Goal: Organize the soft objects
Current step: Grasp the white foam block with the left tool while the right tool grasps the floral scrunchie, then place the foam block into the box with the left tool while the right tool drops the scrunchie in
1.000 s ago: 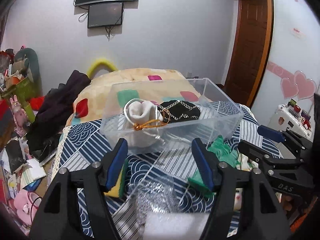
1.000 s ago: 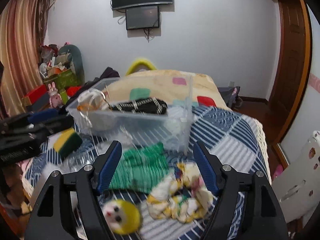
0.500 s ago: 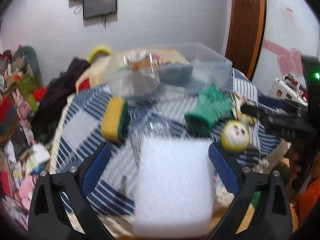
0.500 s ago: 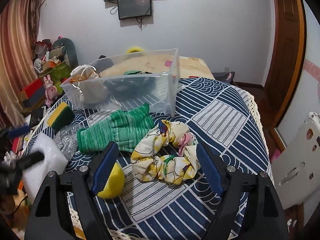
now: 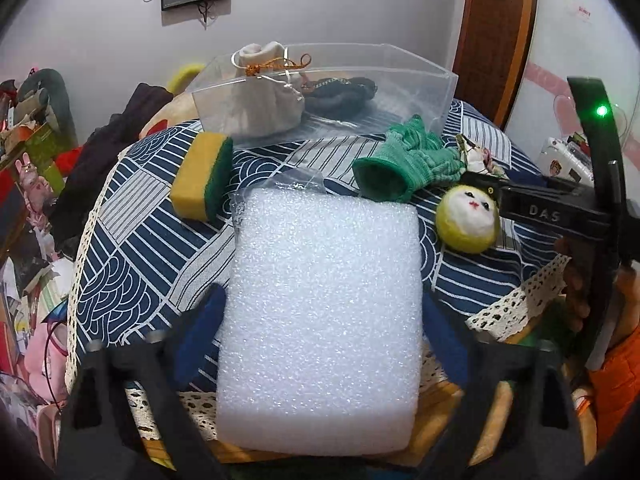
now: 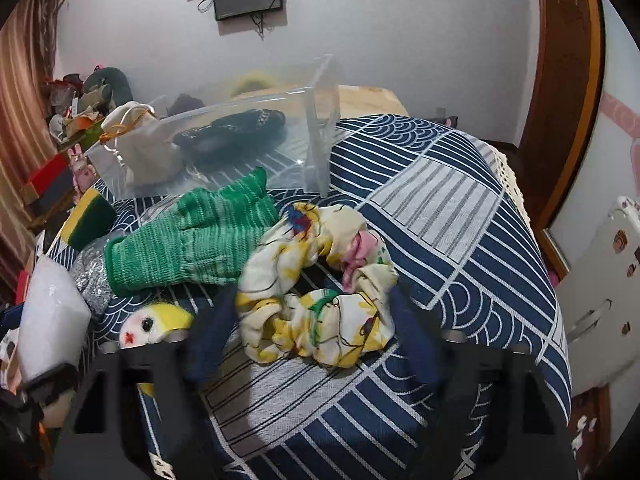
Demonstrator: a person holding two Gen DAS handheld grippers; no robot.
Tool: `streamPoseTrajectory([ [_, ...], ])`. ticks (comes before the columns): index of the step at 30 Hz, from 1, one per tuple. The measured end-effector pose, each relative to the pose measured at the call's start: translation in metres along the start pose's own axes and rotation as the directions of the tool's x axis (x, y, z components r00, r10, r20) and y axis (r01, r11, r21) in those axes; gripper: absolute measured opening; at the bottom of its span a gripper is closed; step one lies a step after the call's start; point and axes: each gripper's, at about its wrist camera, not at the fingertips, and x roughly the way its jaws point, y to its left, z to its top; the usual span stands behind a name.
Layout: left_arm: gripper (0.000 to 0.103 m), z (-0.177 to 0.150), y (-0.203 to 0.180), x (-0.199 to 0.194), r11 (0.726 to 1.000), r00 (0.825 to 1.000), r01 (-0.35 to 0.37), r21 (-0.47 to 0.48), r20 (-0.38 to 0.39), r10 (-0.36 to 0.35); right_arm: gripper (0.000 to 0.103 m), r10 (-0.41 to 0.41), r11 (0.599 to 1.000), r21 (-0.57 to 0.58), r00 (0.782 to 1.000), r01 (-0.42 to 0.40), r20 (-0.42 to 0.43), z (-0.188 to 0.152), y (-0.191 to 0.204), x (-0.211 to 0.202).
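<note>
Blue patterned tablecloth (image 5: 132, 216) before the clear bin (image 5: 412, 80): left gripper (image 5: 320, 320) closing around light, squashy foam block (image 5: 324, 320), right gripper (image 6: 308, 320) narrowing around limp floral scrunchie (image 6: 316, 300), best pinched mid-sides.

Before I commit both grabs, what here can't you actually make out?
- Left wrist view: whether the left hand-held gripper, jaws closing, touches the white foam block; the block hides the pads.
- Right wrist view: whether the right hand-held gripper, closing, presses the floral scrunchie; fingers blurred.
- Right wrist view: the yellow plush ball, half hidden by the gripper body.
</note>
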Motion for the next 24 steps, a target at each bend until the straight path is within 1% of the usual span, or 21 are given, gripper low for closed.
streamPoseTrajectory([
  [1,0.081,0.0,0.001,-0.001,1.0,1.0,0.004,-0.004,0.003,-0.004,0.048,0.0,1.0,-0.003,1.0,0.0,-0.002,0.0,0.0,0.0],
  [3,0.081,0.001,0.003,-0.002,1.0,1.0,0.012,-0.005,0.003,-0.012,0.031,0.003,1.0,-0.004,1.0,-0.003,0.003,0.0,0.0,-0.002],
  [6,0.081,0.002,0.005,-0.01,1.0,0.999,0.013,-0.016,0.038,-0.012,0.024,0.022,1.0,-0.009,1.0,-0.022,0.019,0.0,0.002,-0.01],
  [12,0.081,0.013,0.007,-0.036,1.0,0.991,-0.015,-0.01,0.13,0.016,0.021,0.038,0.999,-0.042,0.995,-0.034,0.087,0.006,0.01,-0.035],
  [14,0.081,0.017,0.009,-0.042,1.0,0.988,-0.013,-0.016,0.152,0.016,0.021,0.047,0.998,-0.054,0.992,-0.041,0.118,0.009,0.013,-0.046],
  [19,0.081,0.036,0.018,-0.053,0.999,0.974,-0.037,-0.037,0.222,0.044,0.021,0.073,0.996,-0.066,0.982,-0.062,0.176,0.019,0.022,-0.064],
  [24,0.081,0.059,0.027,-0.056,0.997,0.961,-0.036,-0.067,0.273,0.053,0.021,0.103,0.993,-0.085,0.968,-0.086,0.227,0.034,0.03,-0.077],
])
